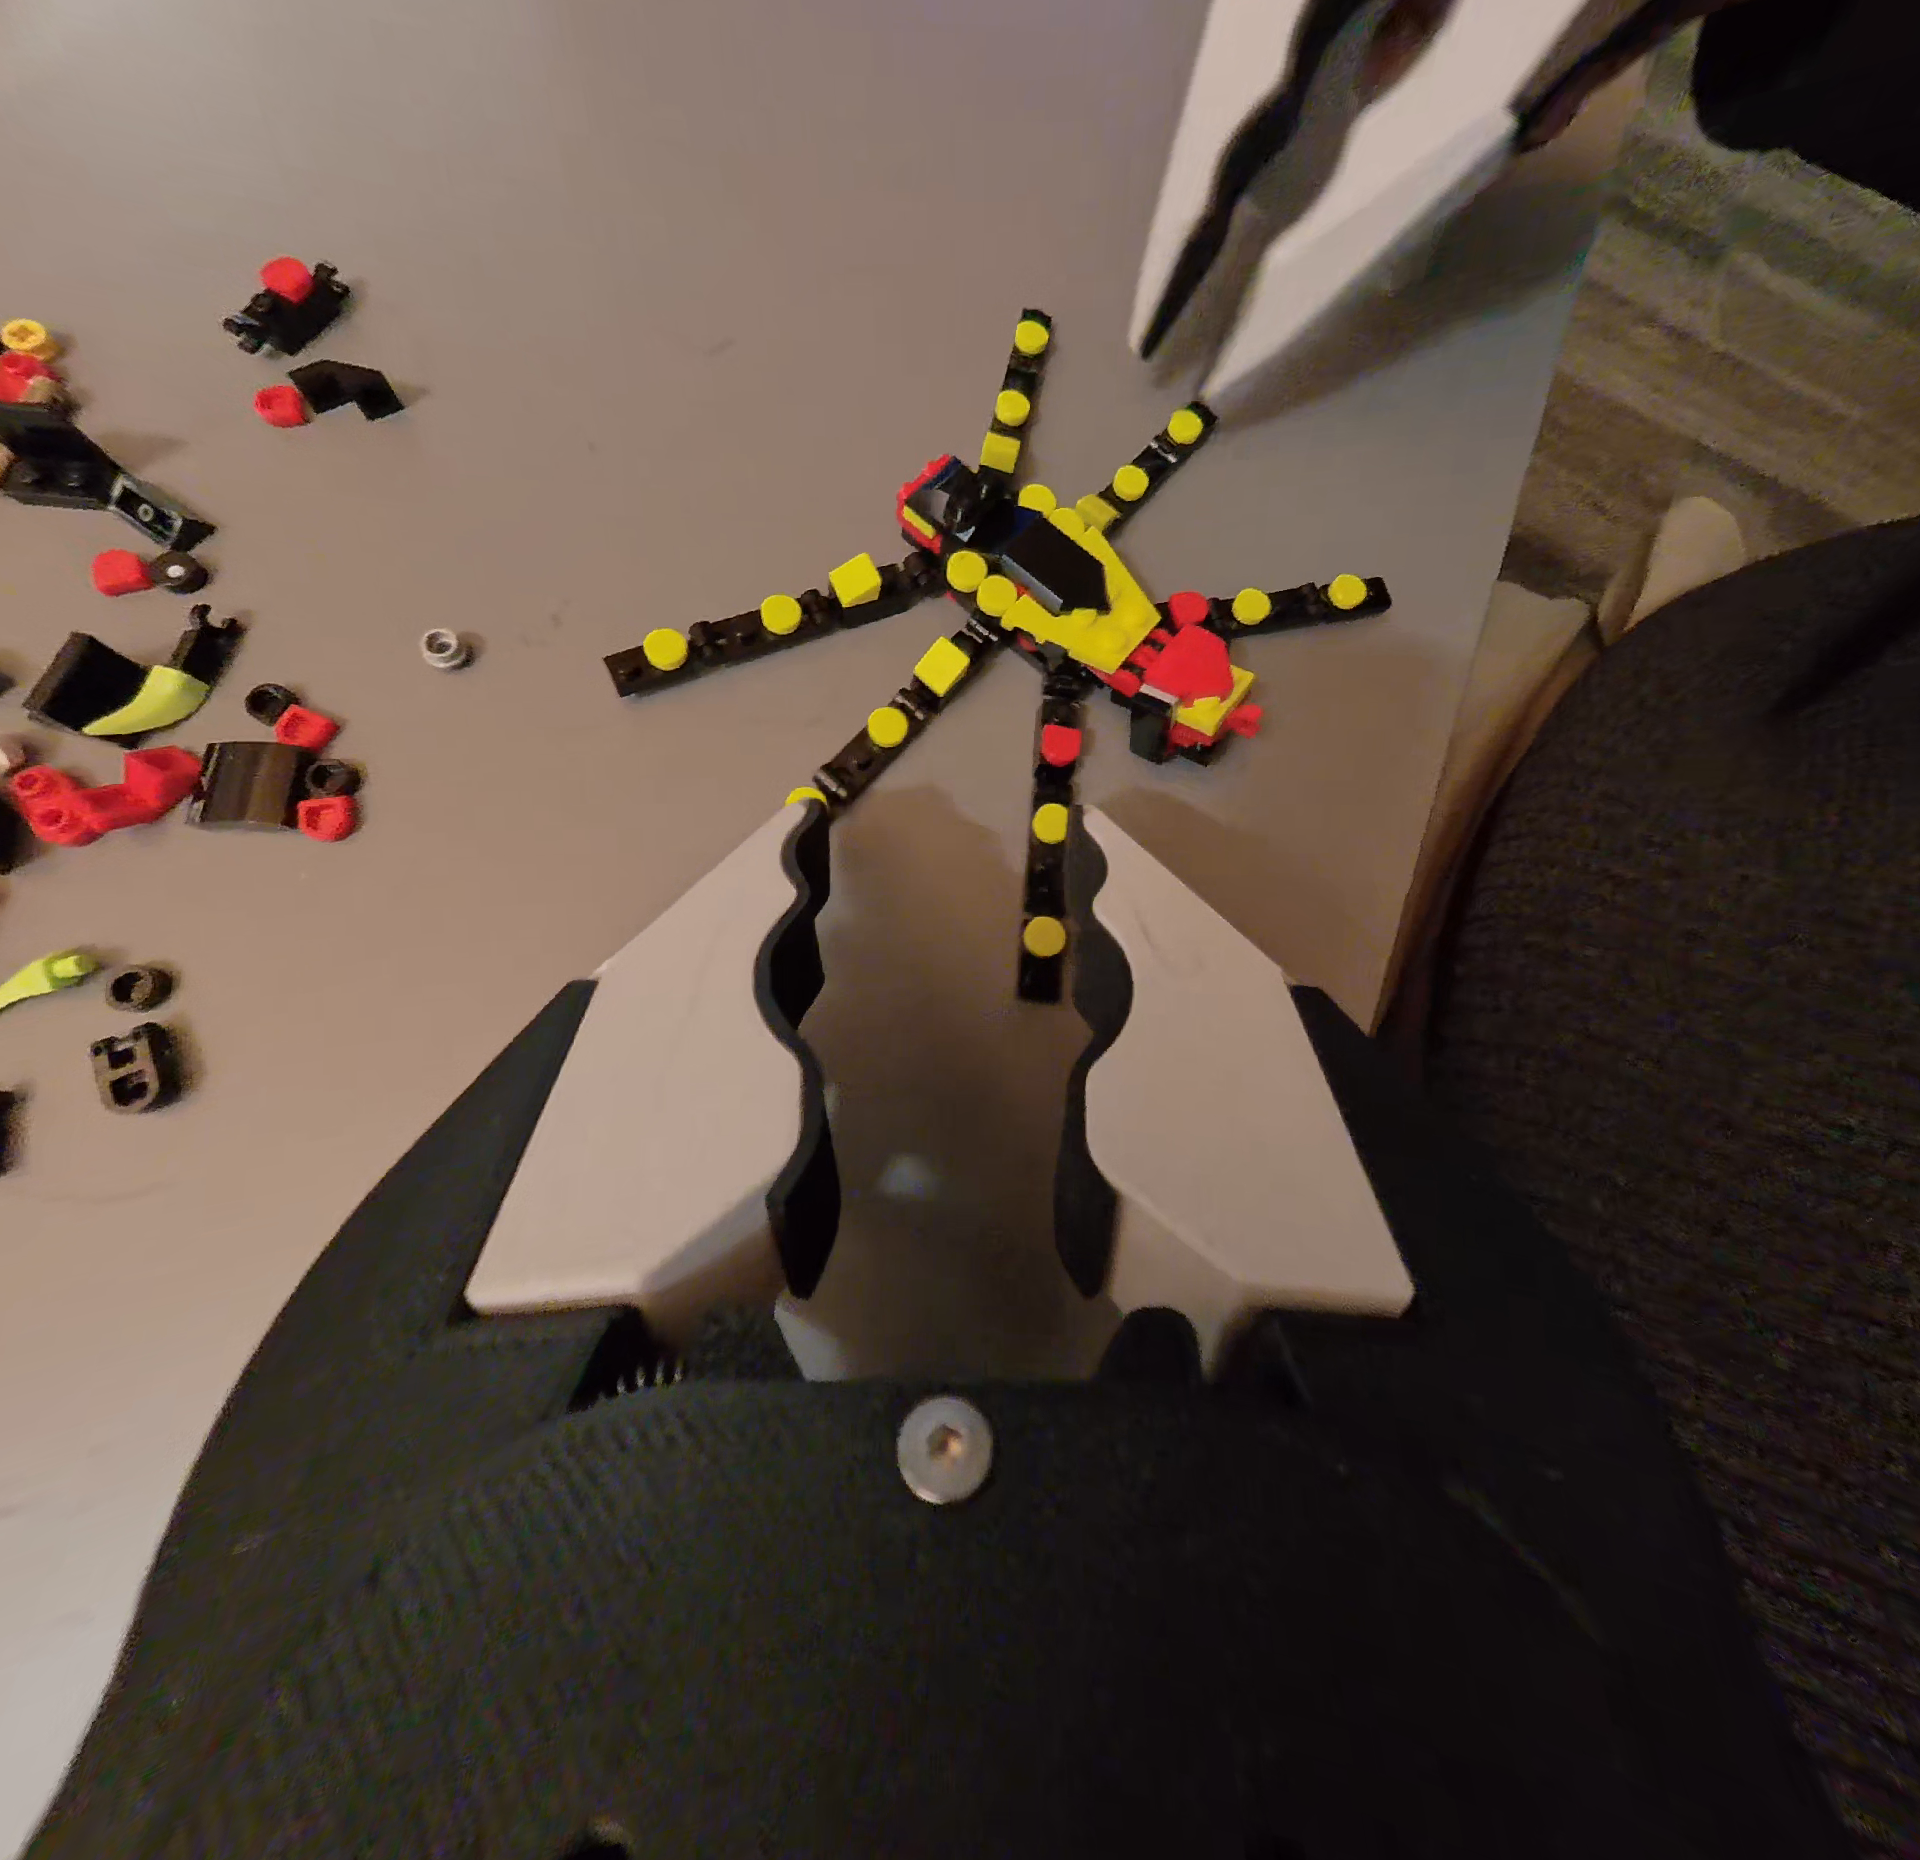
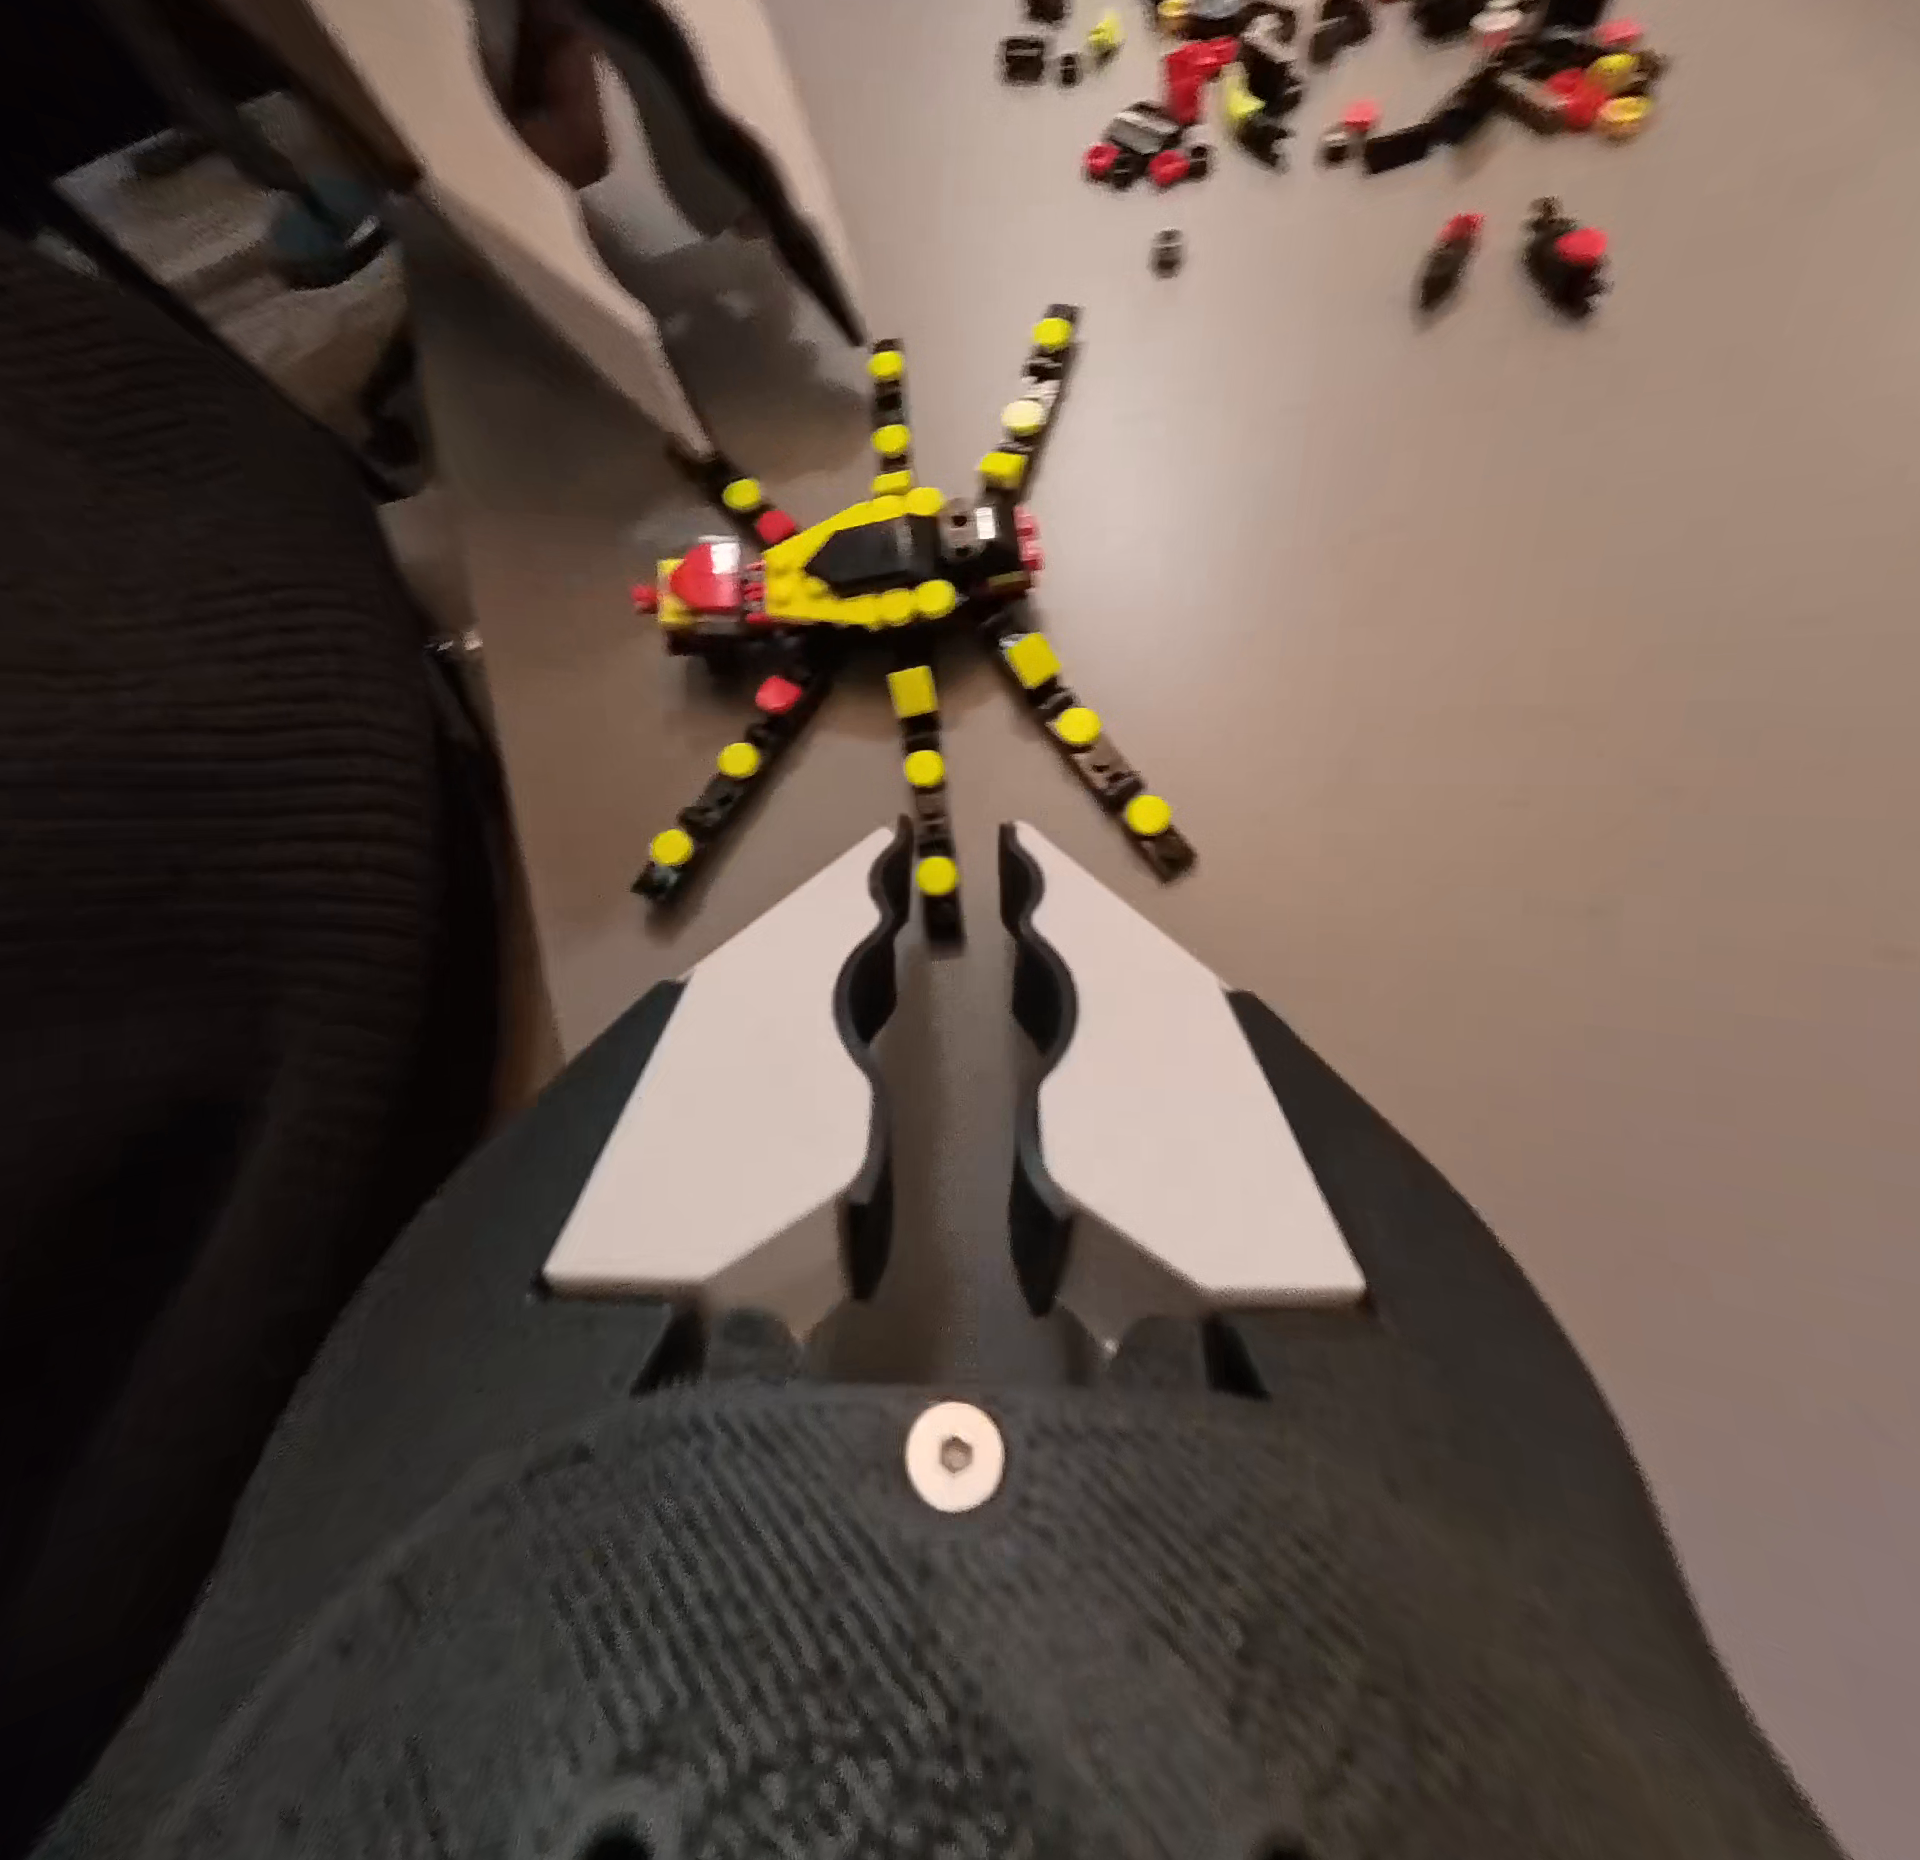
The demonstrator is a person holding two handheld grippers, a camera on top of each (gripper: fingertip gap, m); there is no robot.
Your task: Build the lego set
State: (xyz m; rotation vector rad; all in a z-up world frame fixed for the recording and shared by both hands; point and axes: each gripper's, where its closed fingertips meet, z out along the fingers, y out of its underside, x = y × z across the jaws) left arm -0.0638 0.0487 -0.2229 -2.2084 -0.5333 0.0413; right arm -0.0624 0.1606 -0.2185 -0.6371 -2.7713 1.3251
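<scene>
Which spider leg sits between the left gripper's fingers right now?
The leg with a red stud nearest the body, then two yellow ones. It runs down between the open left gripper fingers; the neighbouring leg only reaches the left fingertip.

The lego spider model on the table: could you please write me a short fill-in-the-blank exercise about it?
1. The lego spider has black legs dotted with round ____ studs.
2. Both the left gripper and the right gripper are ____, holding nothing.
3. The loose bricks lie on the grey ____.

Missing words: yellow; open; table
</scene>
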